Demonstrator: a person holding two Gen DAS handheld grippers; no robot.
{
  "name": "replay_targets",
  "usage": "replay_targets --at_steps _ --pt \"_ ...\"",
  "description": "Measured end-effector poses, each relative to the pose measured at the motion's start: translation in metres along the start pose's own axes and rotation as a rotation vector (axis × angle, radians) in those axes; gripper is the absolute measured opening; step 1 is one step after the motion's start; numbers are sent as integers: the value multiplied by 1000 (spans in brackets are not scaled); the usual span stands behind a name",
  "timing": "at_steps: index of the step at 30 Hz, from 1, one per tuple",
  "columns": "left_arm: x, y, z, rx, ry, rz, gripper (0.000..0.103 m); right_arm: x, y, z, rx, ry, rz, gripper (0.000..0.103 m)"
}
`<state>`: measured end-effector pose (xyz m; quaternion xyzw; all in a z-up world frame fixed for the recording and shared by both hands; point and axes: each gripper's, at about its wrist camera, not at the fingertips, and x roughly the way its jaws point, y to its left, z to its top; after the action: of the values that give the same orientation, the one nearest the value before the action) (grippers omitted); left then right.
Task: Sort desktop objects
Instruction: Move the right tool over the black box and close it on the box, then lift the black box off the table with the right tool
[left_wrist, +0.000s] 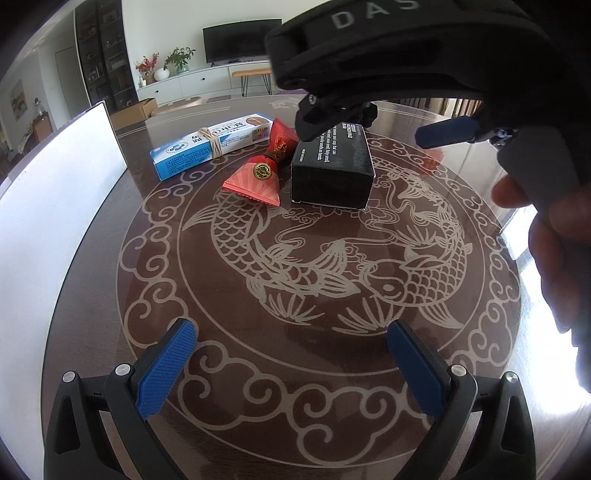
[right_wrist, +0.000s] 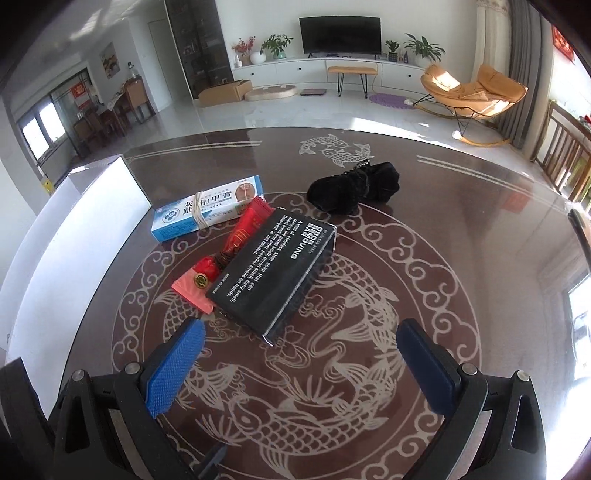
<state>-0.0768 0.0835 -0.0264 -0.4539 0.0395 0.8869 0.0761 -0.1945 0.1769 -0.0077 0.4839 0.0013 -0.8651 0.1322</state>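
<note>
Koi patterns cover the dark glass worktop. From left: a white box, interior hidden; a blue-white carton bound with a rubber band; a red candy-shaped packet; a black printed box; a black bundle, hard to identify. Left tongs and right tongs hover apart, empty.

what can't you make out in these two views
- Black pouch: in the left wrist view the right gripper's body hides nearly all of it.
- Red packet: in the right wrist view the black box covers its right side.
- White box: cut off by the left edge in both views, so its contents are unseen.
- Blue carton: small print too small to read.
</note>
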Motion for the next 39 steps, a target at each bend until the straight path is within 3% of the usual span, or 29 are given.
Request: replay_targets --at_steps 7,9,11,14,17,21,27,28,30,31,32,39 --pt "-1 0 0 0 0 0 103 55 17 19 -32 127 -71 103" --pt "0 0 0 0 0 0 103 60 10 17 -29 142 -49 97" --pt "-1 0 0 0 0 0 103 57 0 13 -18 149 -26 71" --pt "0 0 0 0 0 0 103 46 -15 1 -37 136 -45 59" --pt "-1 0 0 0 0 0 103 27 -33 -23 -29 117 -59 59" --pt "0 0 0 0 0 0 103 -12 -57 -80 5 66 -64 59" --pt "0 0 0 0 0 0 103 -62 -50 -164 -70 -19 -144 60" --pt "0 0 0 0 0 0 103 -64 -46 -170 -76 -25 -156 61" --pt "0 0 0 0 0 0 103 -65 -44 -176 -73 -46 -160 73" --pt "0 0 0 0 0 0 103 -65 -41 -180 -76 -51 -166 85" --pt "0 0 0 0 0 0 103 -65 -41 -182 -81 -65 -172 89" --pt "0 0 0 0 0 0 103 -57 -46 -180 -25 -66 -146 97"
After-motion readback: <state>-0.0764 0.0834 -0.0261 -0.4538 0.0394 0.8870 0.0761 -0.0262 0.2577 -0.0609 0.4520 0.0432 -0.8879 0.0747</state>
